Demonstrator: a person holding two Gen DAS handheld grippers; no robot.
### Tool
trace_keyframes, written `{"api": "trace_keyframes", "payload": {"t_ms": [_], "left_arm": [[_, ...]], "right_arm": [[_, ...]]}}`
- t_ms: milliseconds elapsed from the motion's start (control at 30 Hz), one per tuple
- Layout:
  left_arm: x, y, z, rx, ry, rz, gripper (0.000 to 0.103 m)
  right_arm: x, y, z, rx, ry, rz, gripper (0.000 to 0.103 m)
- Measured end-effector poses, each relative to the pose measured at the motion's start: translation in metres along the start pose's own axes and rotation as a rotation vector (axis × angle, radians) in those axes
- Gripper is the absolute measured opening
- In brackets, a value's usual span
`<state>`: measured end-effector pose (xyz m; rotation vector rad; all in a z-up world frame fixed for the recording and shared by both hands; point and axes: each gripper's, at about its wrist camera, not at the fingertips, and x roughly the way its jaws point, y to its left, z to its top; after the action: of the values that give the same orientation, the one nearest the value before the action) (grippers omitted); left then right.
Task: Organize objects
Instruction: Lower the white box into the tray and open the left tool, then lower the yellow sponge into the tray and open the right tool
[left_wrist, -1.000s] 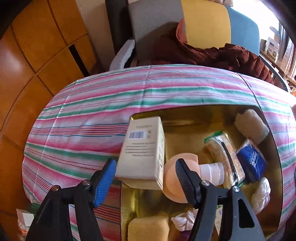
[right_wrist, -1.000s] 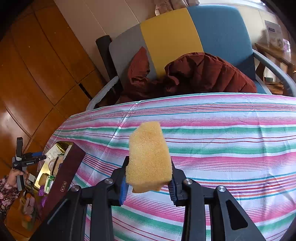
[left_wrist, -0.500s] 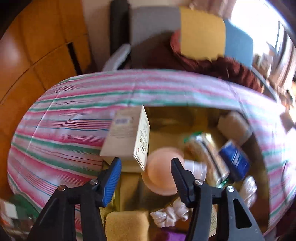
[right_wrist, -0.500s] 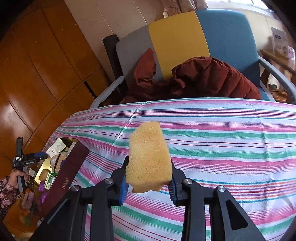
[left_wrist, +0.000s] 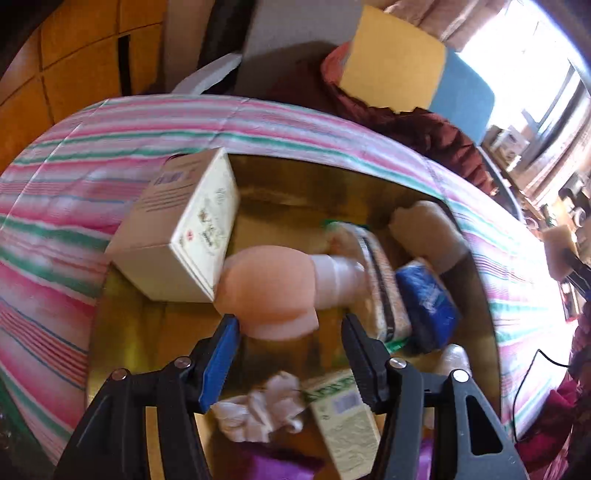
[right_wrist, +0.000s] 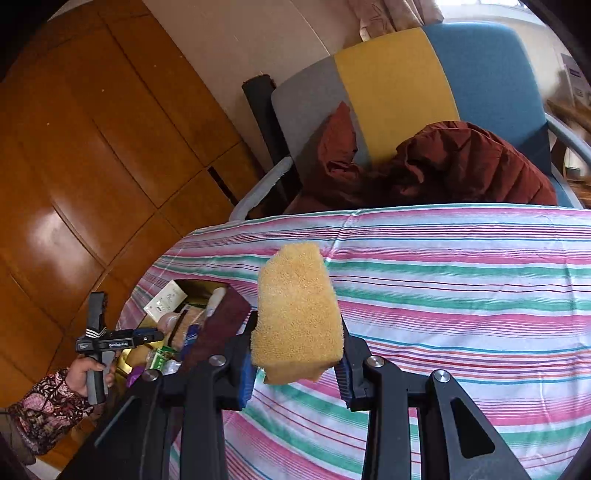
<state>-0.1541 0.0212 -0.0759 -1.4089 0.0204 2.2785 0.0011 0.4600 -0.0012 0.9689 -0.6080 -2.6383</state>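
Note:
My left gripper (left_wrist: 290, 343) is open over a gold-lined box (left_wrist: 122, 332) on the striped table. Its fingertips sit just short of a peach pump bottle (left_wrist: 273, 291) lying on its side. A cream carton (left_wrist: 184, 229) leans at the box's left. A grain packet (left_wrist: 376, 273), a blue packet (left_wrist: 424, 299), a white cloth (left_wrist: 258, 410) and a green-printed carton (left_wrist: 343, 424) lie inside. My right gripper (right_wrist: 297, 363) is shut on a yellow sponge (right_wrist: 297, 314), held above the striped cloth (right_wrist: 461, 295). The box (right_wrist: 221, 325) shows far left there.
A grey, yellow and blue armchair (right_wrist: 406, 92) with a dark red jacket (right_wrist: 461, 166) stands behind the table. Wooden panels (right_wrist: 74, 166) fill the left. The other hand with the left gripper (right_wrist: 110, 343) shows at the box. A beige lump (left_wrist: 424, 229) lies at the box's far right.
My left gripper has moved forward and right over the box, from the cream carton toward the peach bottle. My right gripper has drifted left with the sponge; the box looks nearer.

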Motion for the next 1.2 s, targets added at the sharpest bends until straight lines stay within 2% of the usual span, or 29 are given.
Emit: {"api": "trace_keyframes", "payload": {"t_ms": [100,167,233,300,367,433,500,567,733,867,1000,1200], "left_arm": [[-0.011,-0.026,-0.012,0.141,-0.011,-0.049,0.057],[-0.022,-0.038,-0.022,0.199,-0.036,-0.008,0.057],[-0.036,-0.038,-0.028,0.194,-0.093,0.022,0.057],[-0.054,-0.029,-0.035,0.114,-0.166,0.023,0.058],[-0.071,-0.016,-0.042,0.020,-0.248,0.054,0.059],[-0.082,-0.004,-0.050,-0.080,-0.297,0.081,0.060],[-0.090,0.007,-0.055,-0.169,-0.332,0.047,0.060],[-0.096,0.011,-0.064,-0.227,-0.370,0.003,0.060],[-0.109,0.011,-0.084,-0.307,-0.427,0.013,0.060],[-0.115,0.013,-0.087,-0.321,-0.410,0.060,0.060],[-0.127,0.009,-0.093,-0.309,-0.410,0.126,0.060],[-0.139,0.003,-0.097,-0.297,-0.411,0.230,0.060]], "right_arm": [[0.003,0.022,-0.003,-0.020,0.002,0.036,0.037],[0.008,0.036,-0.006,-0.031,0.011,0.055,0.037],[0.014,0.052,-0.011,-0.046,0.023,0.080,0.037],[0.021,0.070,-0.016,-0.057,0.036,0.110,0.037],[0.030,0.088,-0.023,-0.064,0.056,0.143,0.037],[0.039,0.105,-0.029,-0.067,0.076,0.165,0.037],[0.049,0.122,-0.037,-0.067,0.101,0.200,0.037],[0.060,0.140,-0.043,-0.077,0.122,0.210,0.037],[0.093,0.181,-0.055,-0.089,0.182,0.228,0.037],[0.125,0.209,-0.061,-0.104,0.222,0.172,0.037],[0.151,0.222,-0.069,-0.131,0.248,0.042,0.037],[0.171,0.232,-0.078,-0.178,0.239,-0.054,0.037]]}}
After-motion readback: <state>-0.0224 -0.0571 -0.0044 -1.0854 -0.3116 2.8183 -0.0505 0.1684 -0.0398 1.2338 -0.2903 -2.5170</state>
